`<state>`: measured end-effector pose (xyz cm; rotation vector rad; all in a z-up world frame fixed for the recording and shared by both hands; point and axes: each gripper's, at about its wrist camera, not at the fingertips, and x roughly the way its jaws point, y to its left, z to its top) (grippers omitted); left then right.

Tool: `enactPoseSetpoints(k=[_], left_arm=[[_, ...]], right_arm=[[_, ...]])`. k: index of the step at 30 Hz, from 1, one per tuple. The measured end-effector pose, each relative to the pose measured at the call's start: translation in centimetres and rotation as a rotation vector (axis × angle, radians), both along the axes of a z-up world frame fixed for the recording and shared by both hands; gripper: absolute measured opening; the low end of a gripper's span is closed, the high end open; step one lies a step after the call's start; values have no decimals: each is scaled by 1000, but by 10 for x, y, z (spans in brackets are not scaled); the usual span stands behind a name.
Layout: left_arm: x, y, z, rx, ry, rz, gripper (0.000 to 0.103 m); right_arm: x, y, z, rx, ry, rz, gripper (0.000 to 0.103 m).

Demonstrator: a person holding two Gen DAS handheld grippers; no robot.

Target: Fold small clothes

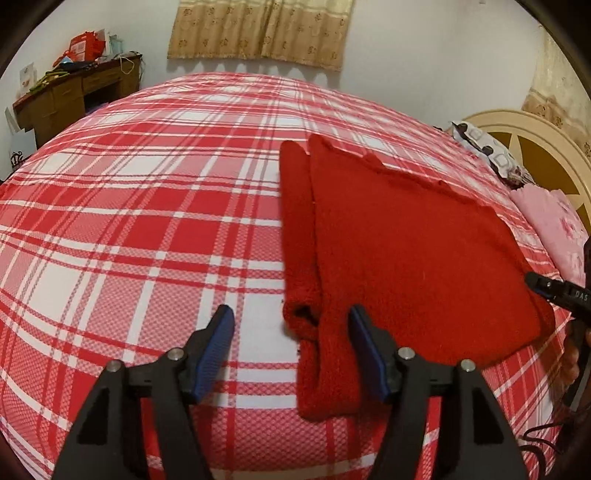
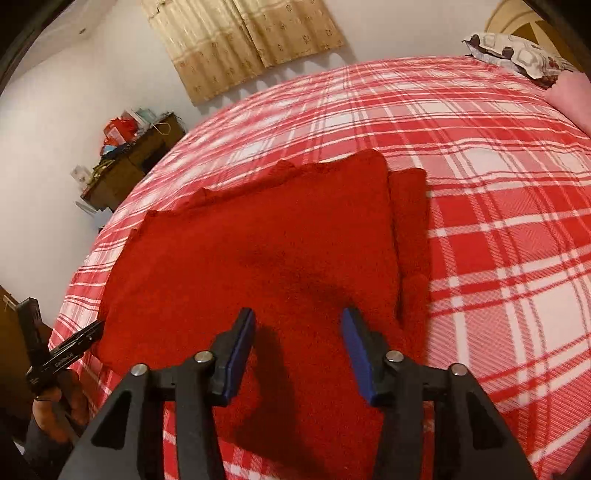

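Note:
A red knit sweater (image 1: pixel 413 266) lies flat on the red-and-white plaid bed (image 1: pixel 147 221), its sleeve (image 1: pixel 299 236) stretched along its left side. My left gripper (image 1: pixel 291 314) is open and empty, hovering above the sleeve cuff near the sweater's near left corner. In the right wrist view the sweater (image 2: pixel 258 251) fills the middle, with the other sleeve (image 2: pixel 410 229) along its right edge. My right gripper (image 2: pixel 297 317) is open and empty above the sweater's near edge. The right gripper also shows in the left wrist view (image 1: pixel 554 291); the left gripper also shows in the right wrist view (image 2: pixel 74 343).
A pink folded cloth (image 1: pixel 554 229) and a patterned pillow (image 1: pixel 487 151) lie by the headboard (image 1: pixel 535 147). A cluttered wooden desk (image 1: pixel 74 96) stands by the wall beyond the bed. A curtain (image 1: pixel 258 29) hangs behind.

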<state>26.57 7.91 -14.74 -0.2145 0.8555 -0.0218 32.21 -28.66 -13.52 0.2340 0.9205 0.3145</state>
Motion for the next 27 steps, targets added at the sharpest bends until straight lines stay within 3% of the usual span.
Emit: enactPoseSetpoints(k=[3, 6, 11, 16, 22, 27], left_arm=[[-4, -2, 0, 13, -6, -4, 68], [-6, 1, 1, -13, -16, -5, 70], [-14, 7, 6, -19, -33, 10, 79], [-32, 23, 22, 41, -93, 26, 93], [-38, 53, 32, 81, -131, 26, 95], [-35, 72, 28, 32, -114, 35, 95]], right_arm=[[-9, 20, 19, -82, -52, 0, 50], [-14, 49, 30, -80, -94, 86, 50], [-4, 84, -4, -160, -18, 175, 50], [-19, 82, 9, -154, -64, 145, 50], [-46, 131, 30, -209, -159, 303, 50], [-65, 182, 19, -286, -177, 432, 50]])
